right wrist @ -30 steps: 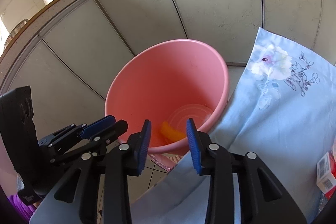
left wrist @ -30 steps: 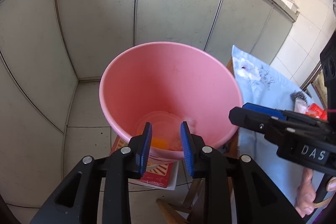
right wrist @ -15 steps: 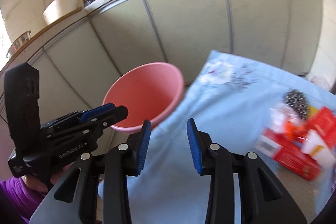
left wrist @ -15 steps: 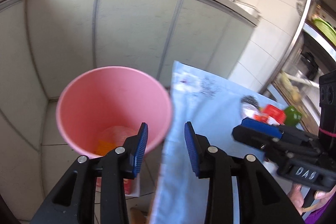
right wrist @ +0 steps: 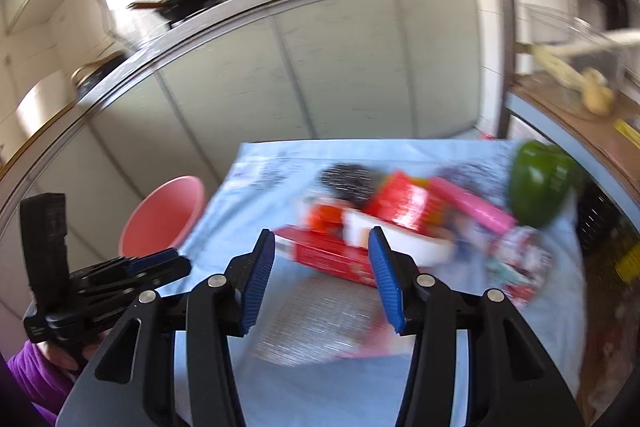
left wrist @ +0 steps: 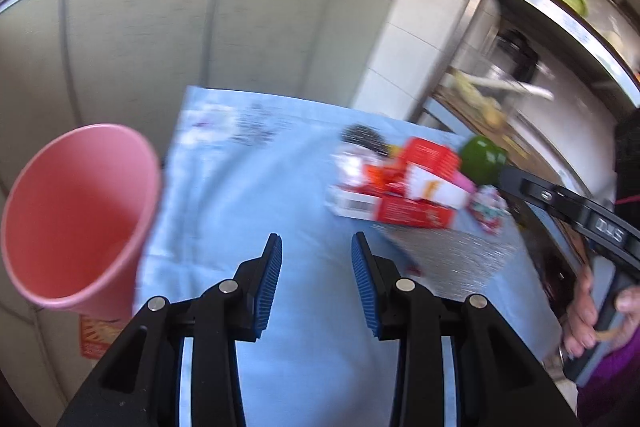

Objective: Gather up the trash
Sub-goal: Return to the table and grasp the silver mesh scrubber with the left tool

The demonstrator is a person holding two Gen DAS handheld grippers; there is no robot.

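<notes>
Pink bin [left wrist: 76, 215] stands left of the jaws, beside the cloth-covered surface [left wrist: 256, 195]. Left gripper [left wrist: 317, 281] and right gripper [right wrist: 322, 277]: jaws spread, empty. Ahead and right, the litter pile of red cartons [right wrist: 348, 251] remains uncollected; most work is judged left.

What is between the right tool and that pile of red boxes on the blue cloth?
Nothing visible. The right tool is open, and only bare blue cloth and a silvery sheet lie before the red boxes. The green pepper stands off to the side.
</notes>
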